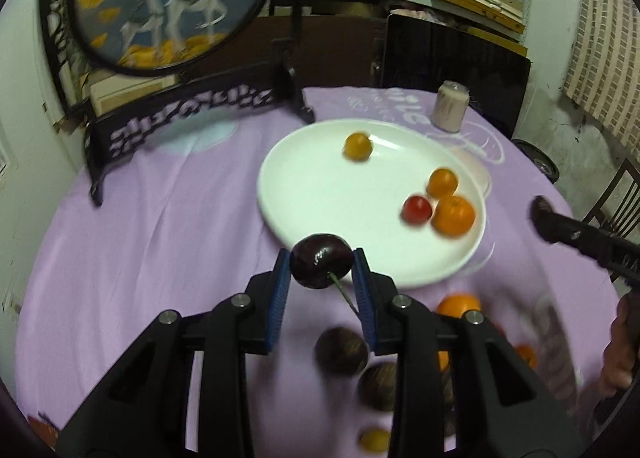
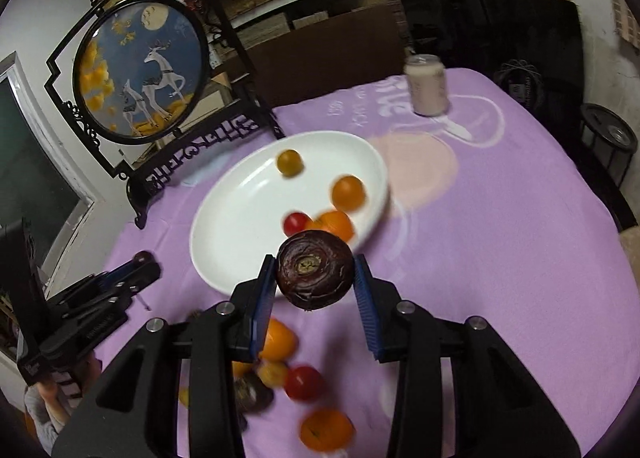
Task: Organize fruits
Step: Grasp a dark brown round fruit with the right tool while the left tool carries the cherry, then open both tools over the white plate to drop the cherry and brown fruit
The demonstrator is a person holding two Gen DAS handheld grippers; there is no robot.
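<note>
**Both carrying fruit over plate edge: drop and collision risk**

Left hand-held gripper (image 1: 321, 270) pinches a dark cherry (image 1: 321, 266); right hand-held gripper (image 2: 315, 272) clamps a dark wrinkled fruit (image 2: 315, 269), both at frame centre near the white plate (image 1: 320, 186). Round fruit may slip or roll off.

I see a lilac tablecloth (image 2: 500, 218) with pale pink and white print; the plate (image 1: 320, 194) is plain white; on it sit orange, yellow and red fruits; my grippers are black with blue ribbed pads (image 1: 280, 290); the round screen (image 2: 140, 66) shows white deer on blue.
</note>
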